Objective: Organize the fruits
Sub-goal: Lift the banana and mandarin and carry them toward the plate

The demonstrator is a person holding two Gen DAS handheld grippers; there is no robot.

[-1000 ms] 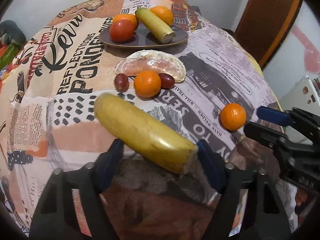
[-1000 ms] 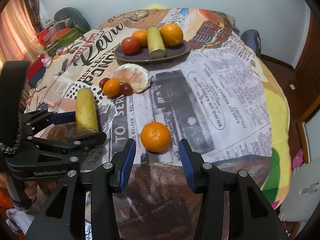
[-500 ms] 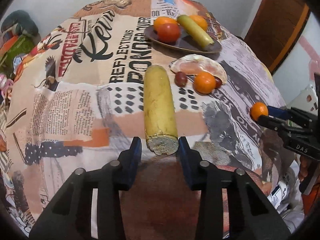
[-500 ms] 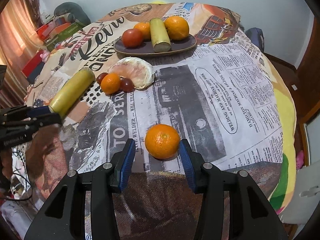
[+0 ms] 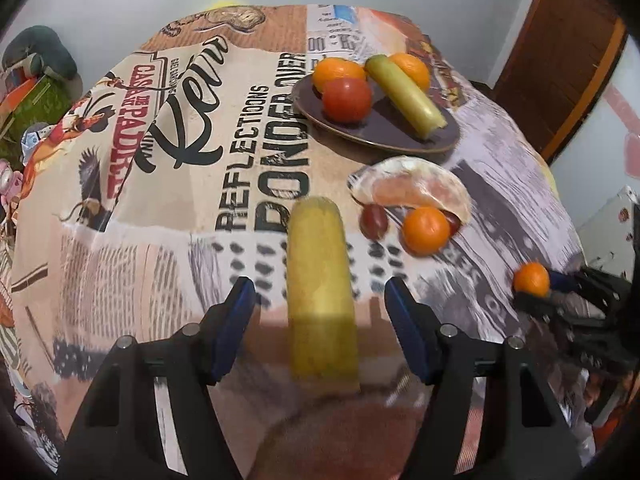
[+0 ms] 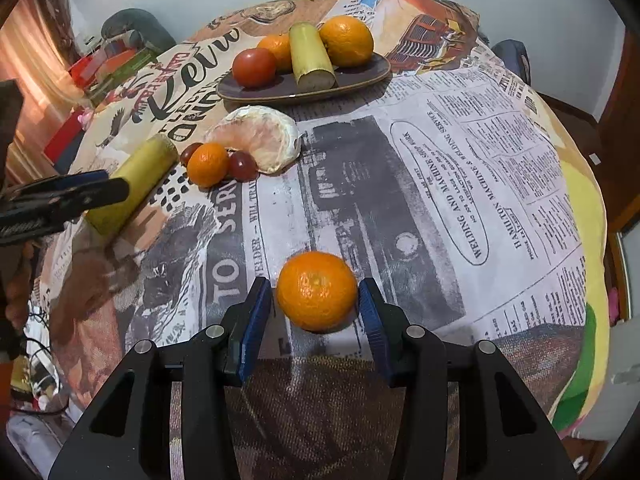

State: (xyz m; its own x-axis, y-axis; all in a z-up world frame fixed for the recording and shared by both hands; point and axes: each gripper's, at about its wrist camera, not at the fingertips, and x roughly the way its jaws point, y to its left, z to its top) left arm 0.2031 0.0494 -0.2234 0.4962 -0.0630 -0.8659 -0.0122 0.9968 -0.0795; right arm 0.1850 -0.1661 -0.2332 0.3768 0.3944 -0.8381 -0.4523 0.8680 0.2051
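Note:
A yellow-green cane piece [image 5: 320, 284] lies on the printed tablecloth, lengthwise between the wide-open fingers of my left gripper [image 5: 320, 304], untouched; it also shows in the right wrist view [image 6: 132, 184]. My right gripper [image 6: 316, 304] is open around an orange [image 6: 317, 290], its blue pads close on each side with small gaps. A dark plate [image 6: 360, 74] at the back holds a tomato [image 6: 254, 67], two oranges and another cane piece [image 6: 310, 58].
A peeled pomelo segment [image 6: 260, 142], a small orange [image 6: 208, 164] and two dark red grapes [image 6: 242, 166] lie mid-table before the plate. The round table drops off close on all sides. Clutter lies far left, a wooden door right.
My left gripper has opened wide around the cane piece, which now lies straight between its fingers. My right gripper has moved forward so the orange sits between its pads.

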